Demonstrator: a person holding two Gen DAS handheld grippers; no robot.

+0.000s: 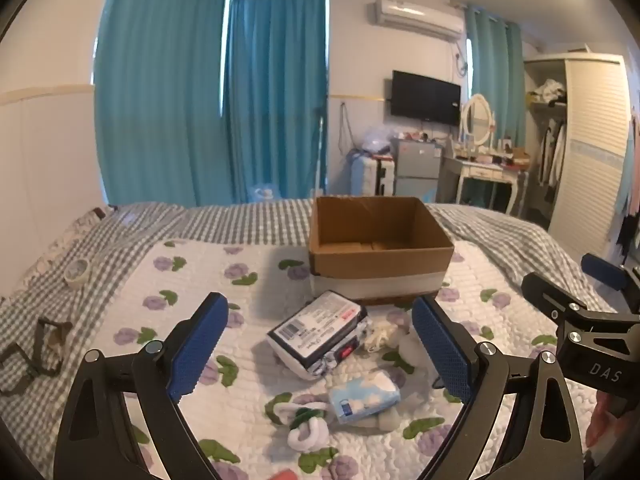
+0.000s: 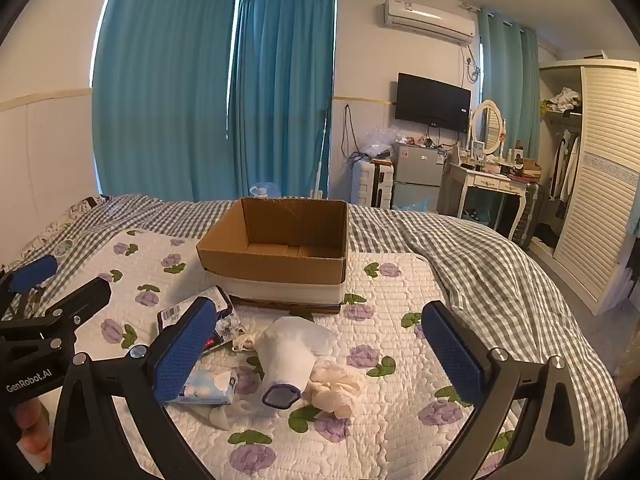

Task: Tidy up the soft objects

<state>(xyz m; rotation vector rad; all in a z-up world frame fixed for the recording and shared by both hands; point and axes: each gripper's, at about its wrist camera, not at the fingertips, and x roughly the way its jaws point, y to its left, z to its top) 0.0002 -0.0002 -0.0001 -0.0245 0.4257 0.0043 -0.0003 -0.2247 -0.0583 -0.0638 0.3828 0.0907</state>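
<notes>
The cardboard box (image 2: 276, 248) sat empty mid-bed — nothing sorted yet. The sock (image 2: 292, 356), tissue pack (image 1: 364, 396) and wipes packet (image 1: 320, 328) lay near the quilt's (image 2: 400, 360) front edge; both the left gripper (image 1: 320, 344) and right gripper (image 2: 320, 352) gaped wide, holding nothing.

Bedroom as I see it ahead of me: white walls with teal curtains (image 2: 212, 92) drawn across the windows, daylight showing at their edges. A white air conditioner (image 2: 430, 18) is mounted high, a dark television (image 2: 433, 102) below it. Against the far wall stand a small grey fridge (image 2: 418, 174) and a white dressing table (image 2: 490, 184) with an oval mirror (image 2: 489, 126). At right, a louvred wardrobe (image 2: 608, 176) stands open. The bed carries a grey checked cover (image 2: 480, 264).
</notes>
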